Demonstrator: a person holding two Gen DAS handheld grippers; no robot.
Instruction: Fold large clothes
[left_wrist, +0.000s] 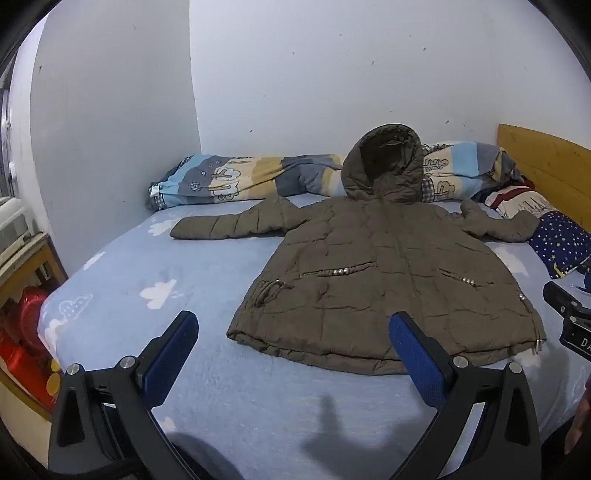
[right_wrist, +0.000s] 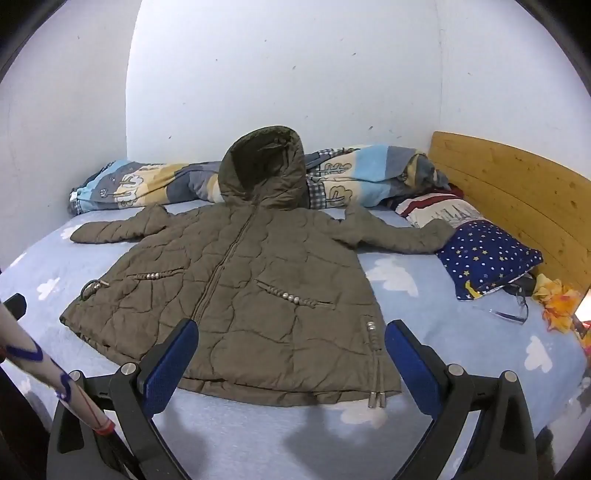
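Observation:
An olive-brown quilted hooded jacket lies flat, front up and zipped, on the light blue bed, sleeves spread to both sides and hood toward the wall. It also shows in the right wrist view. My left gripper is open and empty, held above the bed just before the jacket's hem, toward its left corner. My right gripper is open and empty, over the hem's right part. The right gripper's body shows at the right edge of the left wrist view.
A rolled patterned quilt lies along the wall behind the hood. A star-print pillow and a striped pillow lie by the wooden headboard. Glasses lie on the sheet. Red items stand left of the bed.

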